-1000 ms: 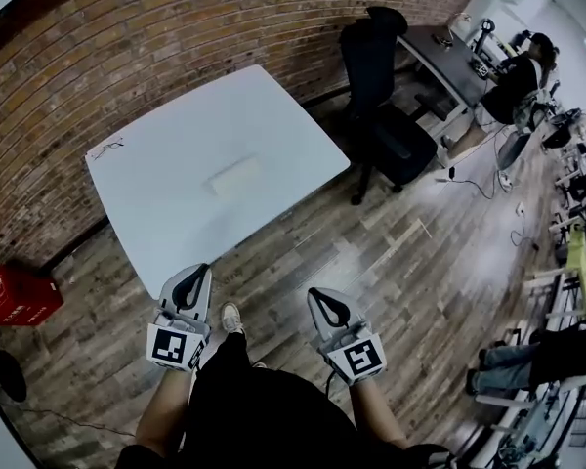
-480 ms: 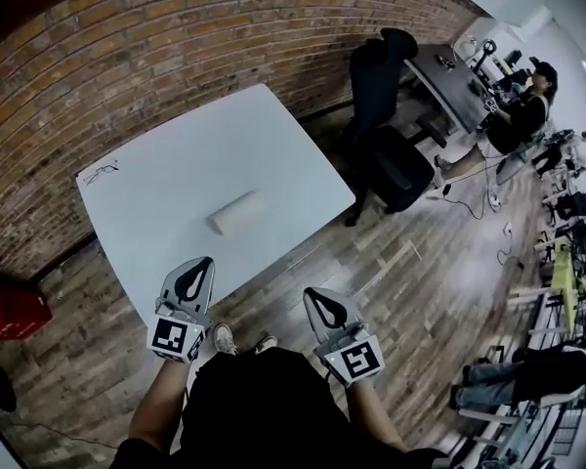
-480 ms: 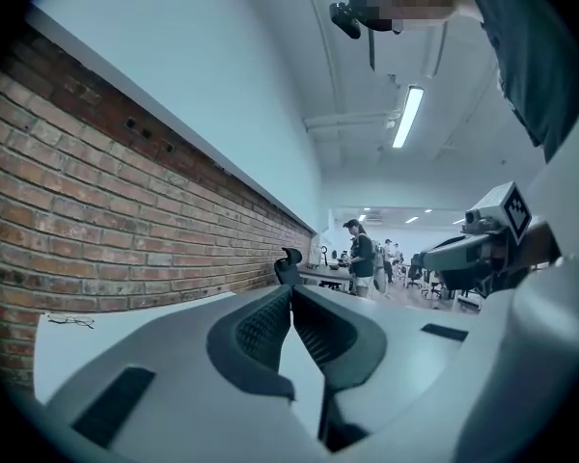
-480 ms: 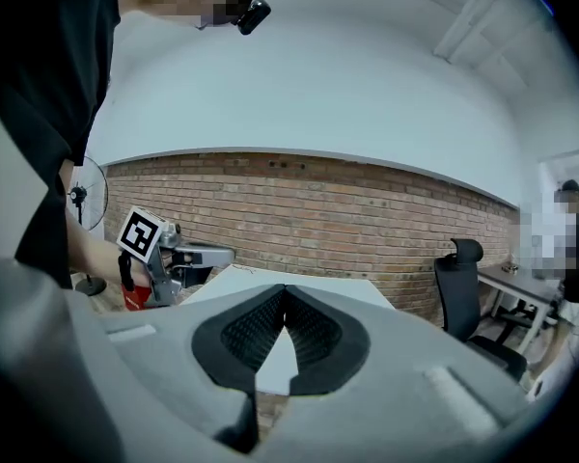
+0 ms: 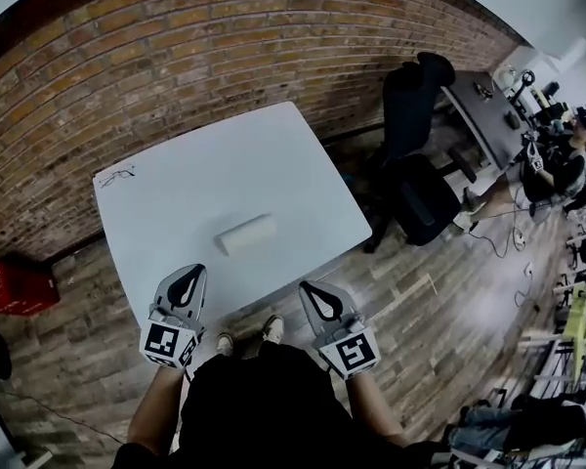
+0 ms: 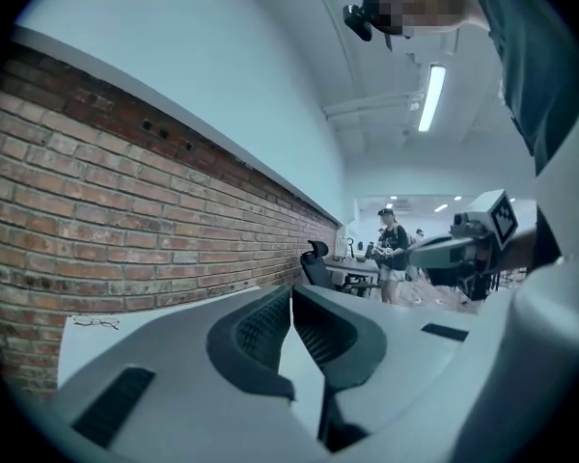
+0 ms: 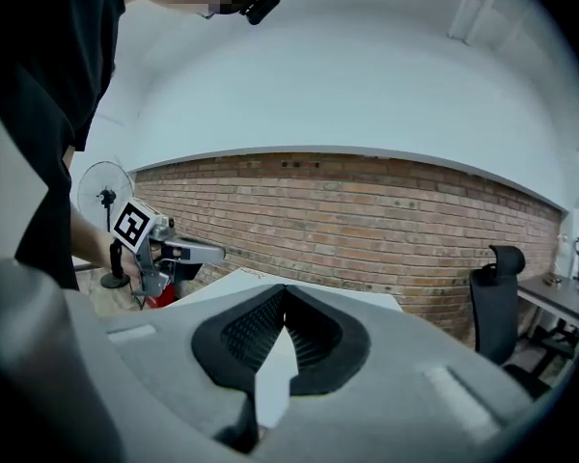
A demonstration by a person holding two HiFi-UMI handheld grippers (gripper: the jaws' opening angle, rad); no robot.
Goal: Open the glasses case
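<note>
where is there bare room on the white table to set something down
Most of the white square table is bare: the stretch between the pale oblong glasses case and the brick wall, and either side of it. A small dark item sits at its far left corner.

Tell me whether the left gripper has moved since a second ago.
Yes: the left gripper has come closer to the glasses case on the white table.

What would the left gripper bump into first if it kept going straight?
Probably the white table; the left gripper points across it, left of the glasses case. If it clears the top, the brick wall. Height is unclear.
</note>
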